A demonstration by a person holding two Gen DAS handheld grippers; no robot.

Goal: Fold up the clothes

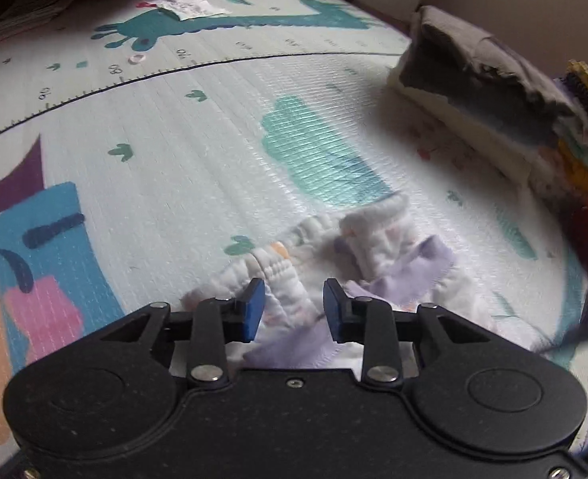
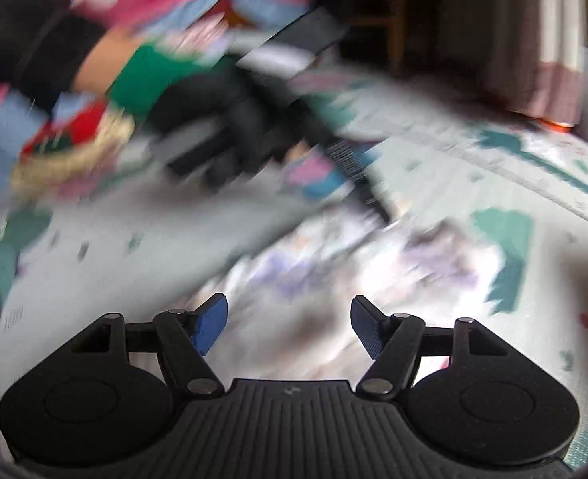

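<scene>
- One small white-and-lilac garment (image 1: 333, 255) lies crumpled on the play mat (image 1: 174, 127), low and centre in the left wrist view; we see no fold made in it yet.
- We judge the task at an early stage for this piece: spreading flat and every fold remain.
- Left hand-held gripper (image 1: 294, 307): pads narrowly apart, cloth showing between and beneath them. We cannot confirm that they pinch it.
- Right hand-held gripper (image 2: 290, 327): jaws wide apart, nothing between the pads; the garment (image 2: 353, 263) lies just ahead, heavily blurred.
- Stacked clothes (image 1: 493, 92) fill the right edge of the left wrist view; we cannot tell whether these count as finished work.
- Open room: the mat is bare to the upper left of the garment in the left wrist view, which suits spreading.
- Edges: the stack bounds the right side, and a gloved hand (image 2: 222, 135) occupies the upper left of the right wrist view.
</scene>
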